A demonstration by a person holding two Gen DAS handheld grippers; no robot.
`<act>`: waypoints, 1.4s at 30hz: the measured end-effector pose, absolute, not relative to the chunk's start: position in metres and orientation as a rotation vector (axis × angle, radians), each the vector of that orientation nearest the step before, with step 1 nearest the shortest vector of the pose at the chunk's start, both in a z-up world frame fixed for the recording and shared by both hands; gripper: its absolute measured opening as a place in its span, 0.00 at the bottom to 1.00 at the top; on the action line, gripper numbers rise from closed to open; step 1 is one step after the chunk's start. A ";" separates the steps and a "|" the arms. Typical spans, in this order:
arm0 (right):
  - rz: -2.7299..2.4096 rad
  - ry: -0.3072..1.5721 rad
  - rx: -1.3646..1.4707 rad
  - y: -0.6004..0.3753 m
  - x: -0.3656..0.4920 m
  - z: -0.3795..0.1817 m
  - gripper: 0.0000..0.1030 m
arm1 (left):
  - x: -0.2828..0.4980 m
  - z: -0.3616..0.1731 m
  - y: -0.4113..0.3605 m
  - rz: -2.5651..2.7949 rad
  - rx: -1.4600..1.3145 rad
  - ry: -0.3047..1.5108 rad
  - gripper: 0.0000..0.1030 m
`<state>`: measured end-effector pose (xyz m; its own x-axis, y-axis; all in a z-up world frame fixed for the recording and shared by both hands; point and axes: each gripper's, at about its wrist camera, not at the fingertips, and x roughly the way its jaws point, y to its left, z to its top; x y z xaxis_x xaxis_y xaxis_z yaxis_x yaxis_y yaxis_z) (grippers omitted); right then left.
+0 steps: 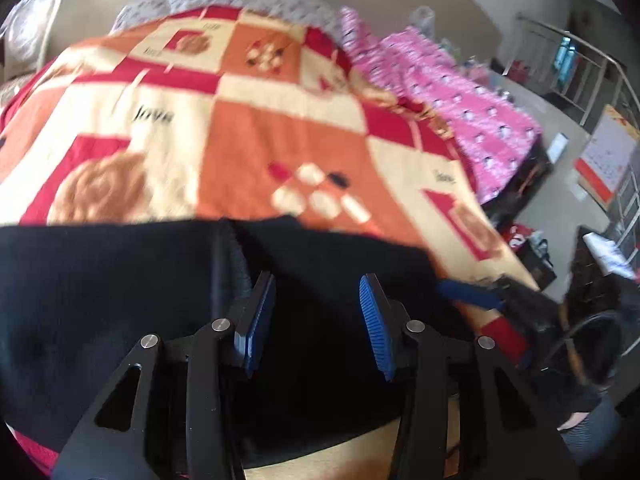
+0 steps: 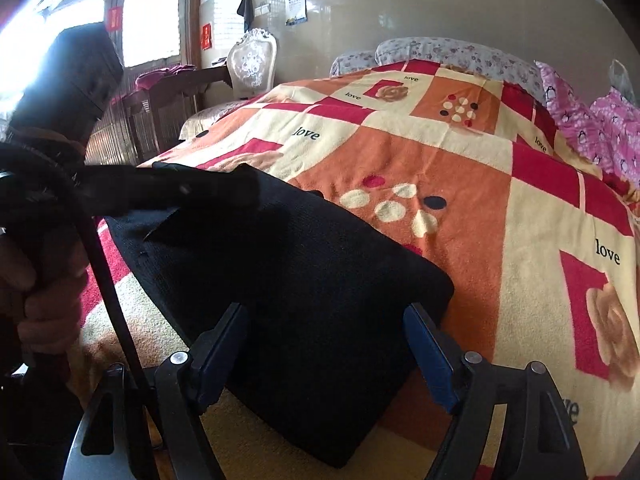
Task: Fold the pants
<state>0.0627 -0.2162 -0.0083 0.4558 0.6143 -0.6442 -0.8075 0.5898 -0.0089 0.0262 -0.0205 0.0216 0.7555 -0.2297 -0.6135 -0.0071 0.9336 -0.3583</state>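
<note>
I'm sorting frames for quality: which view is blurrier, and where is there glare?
Left wrist view: motion blur smears the blanket and the pink bedding; only the left tool stays crisp. Right wrist view: mostly sharp, but the window blows out at upper left, and the black pants lose detail.

Pants (image 2: pixel 304 280): plain black, knit-looking texture, no print. Blanket (image 2: pixel 472 168) on bed: patchwork of orange, red & cream blocks w/ peach roses, cream/black/red dot clusters, black "love" lettering. Pillows (image 2: pixel 452 54) at head of bed: white-grey w/ small floral print. Quilt (image 1: pixel 460 104) at bed's side: bright pink w/ small penguin motifs. Left gripper (image 1: pixel 318 316) & right gripper (image 2: pixel 326 352): black frames, blue ribbed pads (image 1: pixel 374 320). Chair (image 2: pixel 252 60) by wall: white, floral back.
</note>
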 end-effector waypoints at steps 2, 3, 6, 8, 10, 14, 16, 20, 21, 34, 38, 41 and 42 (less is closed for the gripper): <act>0.896 0.640 -0.339 -0.216 0.062 -0.008 0.76 | 0.018 0.018 -0.012 -0.136 -0.380 0.675 0.41; 0.895 0.640 -0.340 -0.216 0.062 -0.008 0.76 | 0.014 0.015 -0.011 -0.137 -0.393 0.666 0.41; 0.895 0.641 -0.339 -0.215 0.063 -0.009 0.77 | 0.010 0.010 -0.009 -0.143 -0.415 0.643 0.41; 0.889 0.642 -0.337 -0.215 0.063 -0.009 0.79 | 0.009 0.008 -0.012 -0.123 -0.387 0.627 0.42; 0.872 0.646 -0.333 -0.215 0.065 -0.010 0.86 | 0.007 0.009 -0.017 -0.098 -0.343 0.618 0.42; 0.856 0.702 -0.276 -0.217 0.076 -0.014 0.92 | 0.006 0.011 -0.024 -0.083 -0.289 0.610 0.48; 0.870 0.725 -0.247 -0.220 0.080 -0.015 0.93 | 0.006 0.011 -0.023 -0.089 -0.287 0.608 0.52; 0.879 0.735 -0.233 -0.221 0.082 -0.016 0.93 | 0.006 0.010 -0.021 -0.109 -0.303 0.600 0.56; 0.875 0.731 -0.236 -0.221 0.081 -0.016 0.93 | 0.006 0.010 -0.019 -0.111 -0.308 0.598 0.56; 0.797 0.708 -0.297 -0.215 0.076 -0.011 0.99 | 0.002 0.010 -0.025 -0.133 -0.335 0.545 0.66; 0.763 0.626 -0.376 -0.210 0.063 -0.007 0.99 | 0.001 0.010 -0.022 -0.147 -0.350 0.545 0.66; 0.755 0.612 -0.388 -0.211 0.061 -0.007 0.99 | 0.001 0.011 -0.022 -0.148 -0.348 0.550 0.66; 0.760 0.617 -0.383 -0.212 0.063 -0.008 0.99 | 0.001 0.011 -0.023 -0.146 -0.343 0.550 0.66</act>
<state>0.0625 -0.2115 -0.0075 0.5636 0.5196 -0.6422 -0.7350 0.6703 -0.1026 0.0009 -0.0227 0.0107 0.8440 -0.2265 -0.4862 0.0449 0.9331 -0.3568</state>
